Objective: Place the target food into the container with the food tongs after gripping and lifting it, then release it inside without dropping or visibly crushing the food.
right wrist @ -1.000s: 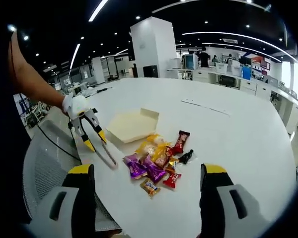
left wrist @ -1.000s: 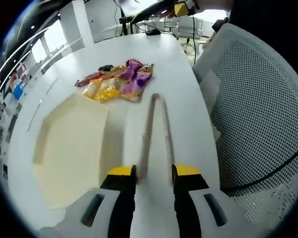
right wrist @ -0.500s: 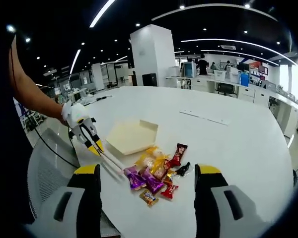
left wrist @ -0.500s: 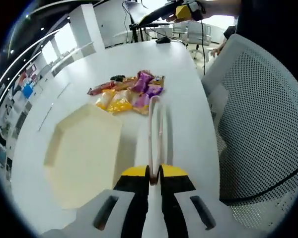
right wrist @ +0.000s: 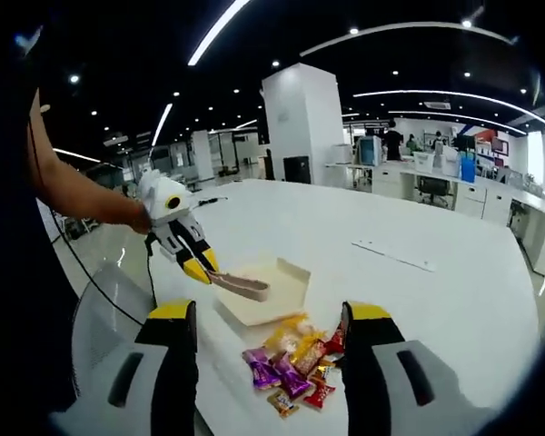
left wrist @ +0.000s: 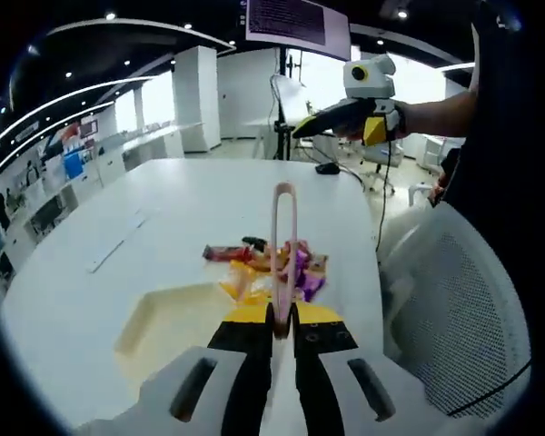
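Left claw (left wrist: 280, 320): pressed together on the tongs (left wrist: 284, 238), which stick straight out ahead of me, arms squeezed close, tips raised above the table (left wrist: 91, 300). I also see this claw (right wrist: 200, 270) from my right side, holding the tongs (right wrist: 241, 287) over the tray.
Right claw (right wrist: 268, 313): spread wide, holding nothing, hanging above the sweets.
Food: wrapped sweets (right wrist: 295, 368) in a loose pile on the table, just beside the tray; from my left view the pile (left wrist: 268, 268) lies beyond the tray, partly behind the tongs.
Container: pale hexagonal tray (right wrist: 263, 295), nothing in it as far as I can see; also seen here (left wrist: 177, 322).
Done: tongs in hand.
Left: I judge all of it: pinch one sweet gently, lift, carry over the tray, let go inside.
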The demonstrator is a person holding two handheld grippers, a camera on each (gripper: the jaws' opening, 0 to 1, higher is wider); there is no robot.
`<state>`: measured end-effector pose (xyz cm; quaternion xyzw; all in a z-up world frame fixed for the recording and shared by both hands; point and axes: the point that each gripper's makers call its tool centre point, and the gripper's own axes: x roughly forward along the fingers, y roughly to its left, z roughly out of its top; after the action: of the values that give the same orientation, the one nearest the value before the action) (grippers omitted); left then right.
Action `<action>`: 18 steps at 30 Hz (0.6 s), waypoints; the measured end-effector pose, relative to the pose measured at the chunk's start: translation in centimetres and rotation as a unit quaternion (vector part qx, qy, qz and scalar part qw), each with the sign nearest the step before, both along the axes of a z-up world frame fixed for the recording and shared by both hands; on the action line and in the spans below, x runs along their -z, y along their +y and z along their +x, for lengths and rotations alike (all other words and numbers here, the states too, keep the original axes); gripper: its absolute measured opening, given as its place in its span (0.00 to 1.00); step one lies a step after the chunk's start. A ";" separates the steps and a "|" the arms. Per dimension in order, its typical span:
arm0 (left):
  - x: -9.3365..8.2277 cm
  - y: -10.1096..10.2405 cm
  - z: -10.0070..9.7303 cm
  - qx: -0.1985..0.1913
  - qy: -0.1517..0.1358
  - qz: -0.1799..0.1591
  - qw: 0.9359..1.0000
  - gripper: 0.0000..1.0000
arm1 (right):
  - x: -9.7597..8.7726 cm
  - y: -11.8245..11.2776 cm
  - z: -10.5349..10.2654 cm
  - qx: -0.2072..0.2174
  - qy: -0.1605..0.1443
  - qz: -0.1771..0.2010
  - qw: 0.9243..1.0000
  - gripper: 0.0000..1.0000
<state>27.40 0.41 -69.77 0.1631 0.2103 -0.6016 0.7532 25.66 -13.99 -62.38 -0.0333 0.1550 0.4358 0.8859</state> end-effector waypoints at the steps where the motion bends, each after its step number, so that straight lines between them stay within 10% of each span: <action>1: -0.6 -0.1 0.1 0.002 -0.002 -0.005 1.000 0.03 | -0.6 0.3 0.1 -0.004 -0.004 0.007 1.000 0.63; 18: -13.3 -5.0 -1.2 0.052 -0.018 -0.137 0.989 0.04 | -7.5 4.4 0.6 -0.098 -0.032 0.075 0.992 0.48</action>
<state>26.22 -4.55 -56.52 0.0797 0.1031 -0.6596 0.7402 26.22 -9.54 -54.92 0.0039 0.0892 0.5297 0.8435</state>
